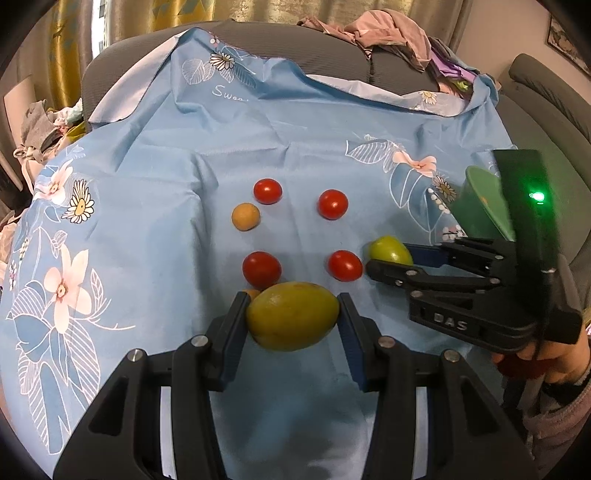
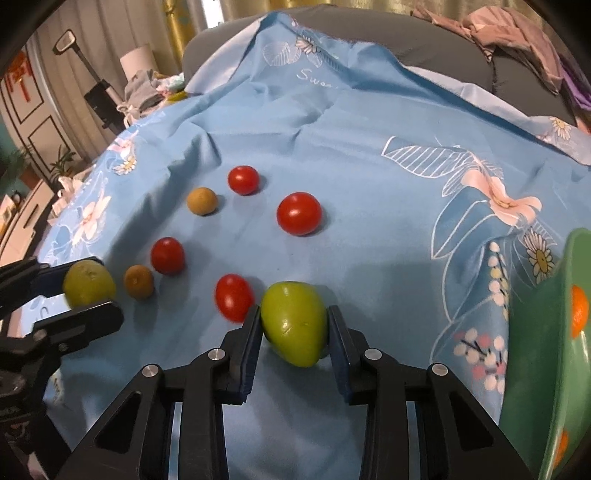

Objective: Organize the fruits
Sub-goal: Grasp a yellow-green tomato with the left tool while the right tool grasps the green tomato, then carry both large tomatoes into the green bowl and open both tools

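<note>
My left gripper [image 1: 293,314] is shut on a yellow-green oval fruit [image 1: 292,316], seen again in the right wrist view [image 2: 88,282]. My right gripper [image 2: 293,325] is shut on a greener oval fruit [image 2: 294,326], which also shows in the left wrist view [image 1: 390,250]. Several red tomatoes [image 1: 261,268] [image 2: 299,213] and two brown round fruits [image 1: 245,216] [image 2: 138,281] lie on the blue floral cloth [image 1: 295,129] between and beyond the grippers. A green bowl [image 2: 546,369] holding orange fruit stands at the right.
The cloth covers a grey sofa [image 1: 110,70] with clothes [image 1: 388,33] piled on its back. The green bowl also shows behind the right gripper [image 1: 484,206]. A lamp and furniture [image 2: 136,59] stand at the far left of the room.
</note>
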`<state>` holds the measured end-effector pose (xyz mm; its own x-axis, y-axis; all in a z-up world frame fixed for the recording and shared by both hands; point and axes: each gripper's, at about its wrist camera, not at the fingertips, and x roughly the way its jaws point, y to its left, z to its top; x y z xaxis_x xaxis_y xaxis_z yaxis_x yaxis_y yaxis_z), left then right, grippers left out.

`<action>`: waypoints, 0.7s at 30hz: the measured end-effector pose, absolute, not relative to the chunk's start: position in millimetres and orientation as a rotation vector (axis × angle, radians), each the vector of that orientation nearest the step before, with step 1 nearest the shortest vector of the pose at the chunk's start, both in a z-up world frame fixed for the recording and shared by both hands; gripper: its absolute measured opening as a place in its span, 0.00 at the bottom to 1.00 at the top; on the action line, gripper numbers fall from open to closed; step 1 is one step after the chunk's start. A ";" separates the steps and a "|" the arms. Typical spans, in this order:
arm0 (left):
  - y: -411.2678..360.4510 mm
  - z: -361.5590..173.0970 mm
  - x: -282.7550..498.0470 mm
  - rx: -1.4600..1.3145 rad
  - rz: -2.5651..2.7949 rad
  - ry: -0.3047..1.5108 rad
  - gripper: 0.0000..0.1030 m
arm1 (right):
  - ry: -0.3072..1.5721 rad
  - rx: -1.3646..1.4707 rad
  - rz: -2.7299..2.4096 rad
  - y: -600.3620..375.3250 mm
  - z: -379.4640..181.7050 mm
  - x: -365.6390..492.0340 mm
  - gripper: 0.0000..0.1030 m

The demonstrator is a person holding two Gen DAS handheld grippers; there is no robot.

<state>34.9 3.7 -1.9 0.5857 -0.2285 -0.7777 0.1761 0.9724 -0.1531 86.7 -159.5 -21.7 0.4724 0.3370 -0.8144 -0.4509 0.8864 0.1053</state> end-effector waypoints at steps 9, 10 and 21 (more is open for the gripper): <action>-5.7 6.4 23.3 -0.029 -0.236 0.901 0.45 | 0.913 -0.062 0.515 -173.0 -1.8 51.6 0.35; -7.0 8.0 21.2 -0.024 -0.236 0.898 0.45 | 0.906 -0.058 0.518 -173.1 -0.2 48.0 0.35; -13.2 20.7 3.3 0.002 -0.226 0.868 0.45 | 0.816 -0.021 0.548 -177.8 32.8 9.3 0.35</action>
<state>3.3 -13.2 20.7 0.6244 -0.1962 -0.7561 0.1976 0.9761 -0.0901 9.3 -177.8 32.8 0.5547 0.4561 -0.6959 -0.4720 0.8613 0.1883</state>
